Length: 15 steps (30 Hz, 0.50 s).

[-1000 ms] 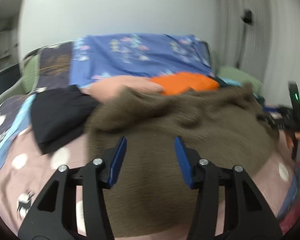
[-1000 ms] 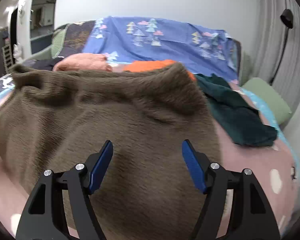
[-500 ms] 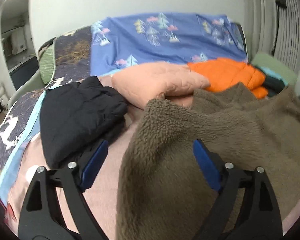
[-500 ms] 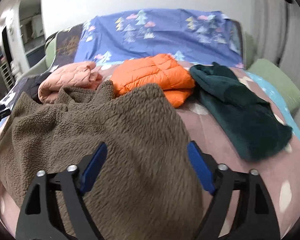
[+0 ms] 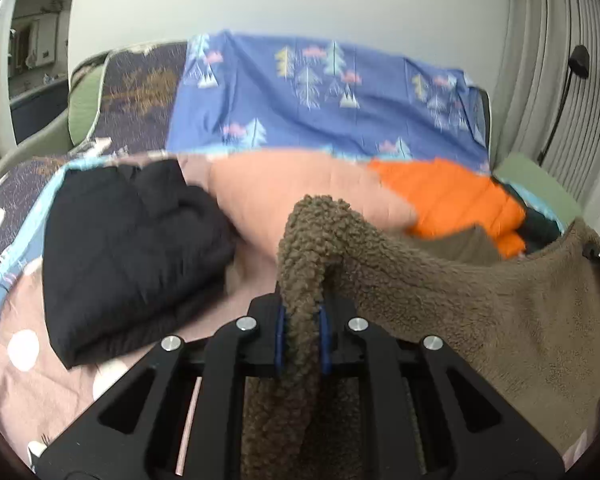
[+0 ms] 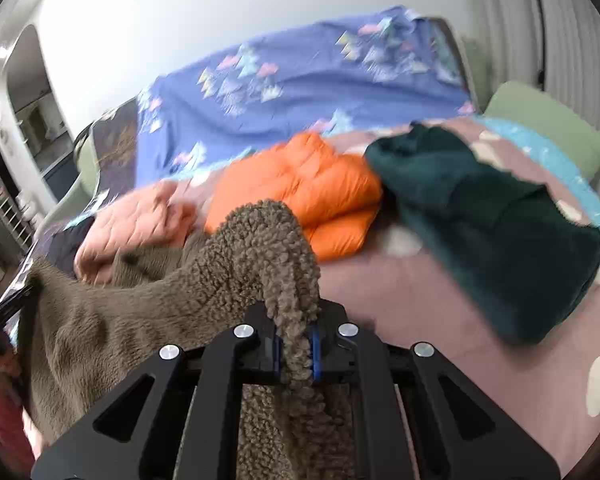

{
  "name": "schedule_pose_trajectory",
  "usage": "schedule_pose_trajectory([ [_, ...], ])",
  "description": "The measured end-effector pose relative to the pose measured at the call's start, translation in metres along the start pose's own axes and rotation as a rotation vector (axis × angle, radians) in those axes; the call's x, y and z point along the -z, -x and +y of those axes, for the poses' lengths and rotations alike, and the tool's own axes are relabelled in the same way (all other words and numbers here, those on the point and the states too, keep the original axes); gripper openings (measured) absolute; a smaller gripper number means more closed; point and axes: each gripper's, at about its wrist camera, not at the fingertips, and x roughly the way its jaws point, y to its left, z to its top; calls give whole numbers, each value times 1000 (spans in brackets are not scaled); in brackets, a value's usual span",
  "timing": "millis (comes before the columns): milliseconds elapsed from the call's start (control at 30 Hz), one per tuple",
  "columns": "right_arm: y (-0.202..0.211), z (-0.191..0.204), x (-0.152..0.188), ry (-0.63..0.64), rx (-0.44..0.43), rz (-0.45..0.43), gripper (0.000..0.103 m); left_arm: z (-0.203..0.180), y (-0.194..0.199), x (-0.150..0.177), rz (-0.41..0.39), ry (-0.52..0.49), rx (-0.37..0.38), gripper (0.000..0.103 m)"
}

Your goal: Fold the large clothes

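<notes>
We hold the shaggy brown fleece garment (image 5: 480, 300) stretched between us above the pink spotted bedspread (image 6: 440, 300): our left gripper (image 5: 302, 338) pinches one bunched edge, our right gripper (image 6: 294, 350) another, both clenched tight on the fleece, the folded orange puffer jacket (image 6: 300, 188) beyond.

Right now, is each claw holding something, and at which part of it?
Both hold the brown fuzzy fleece garment. The left claw is shut on a bunched fold at its left edge; the right claw is shut on a fold at its right edge.
</notes>
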Motion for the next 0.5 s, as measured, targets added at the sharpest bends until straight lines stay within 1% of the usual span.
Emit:
schedule_pose_trajectory([
  [33,-10,0,0,8,26,14,11,-2,-5,-3,-4,-14,-28,16],
  [67,-33,2,4,42,79,68,13,-4,-18,-3,14,-35,-57,25],
  [100,-58,3,12,78,127,136,14,-5,-38,2,66,-66,-94,32],
  [133,-77,0,22,90,154,184,18,-5,-55,10,119,-99,-135,46],
  [167,-100,-3,38,101,192,246,30,-4,-79,25,187,-141,-194,56],
  [200,-109,-5,47,109,197,253,32,0,-105,47,269,-155,-204,57],
  [233,-105,-7,46,101,194,235,34,6,-110,53,289,-121,-171,57],
  [267,-98,-9,42,86,199,220,42,14,-103,50,265,-69,-139,57],
  [300,-92,-9,39,84,216,207,47,19,-95,45,248,-48,-129,57],
  [333,-88,-8,38,90,219,202,52,20,-93,44,246,-49,-128,56],
  [400,-80,-6,37,109,226,196,52,17,-86,43,238,-72,-131,51],
  [467,-57,2,34,109,242,140,52,11,-74,40,220,-80,-139,42],
  [500,-43,6,32,102,237,99,52,8,-65,36,199,-81,-139,41],
])
